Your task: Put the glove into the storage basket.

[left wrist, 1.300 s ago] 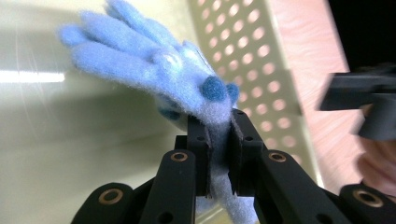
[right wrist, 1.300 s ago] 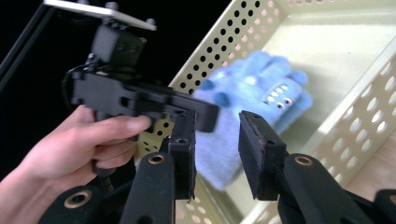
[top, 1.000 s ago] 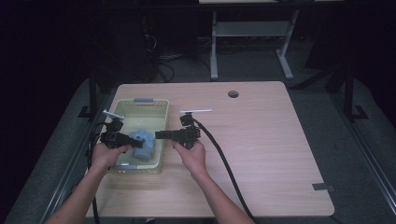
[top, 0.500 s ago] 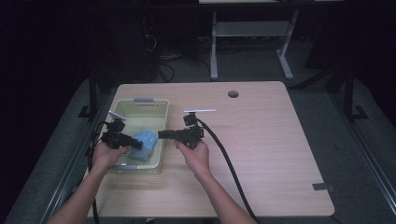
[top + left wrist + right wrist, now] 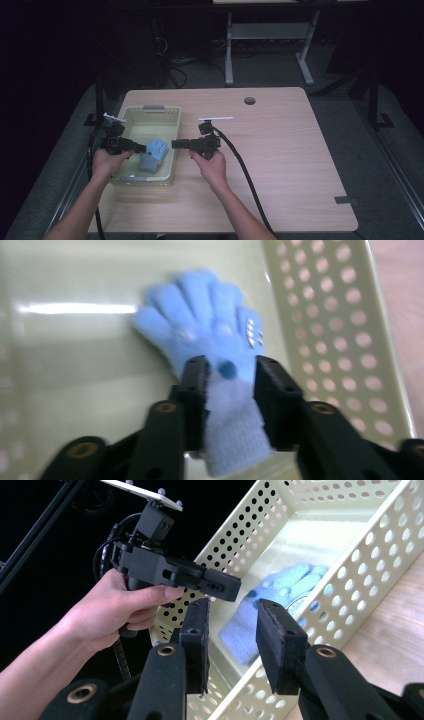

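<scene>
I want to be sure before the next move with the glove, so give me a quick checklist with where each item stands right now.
1. Blue glove lies inside the basket: ok.
2. Left tongs lined up over the glove's cuff: ok.
3. Left tongs pressing on the glove: cannot tell; the jaws have just been closing with the cuff between them, and gaps at the pads are unclear.
4. Right tongs free of anything: ok, open, nothing between them.
5. Right tongs outside the basket, beside its wall: ok.
6. Glove free of other things in the basket: ok.
</scene>
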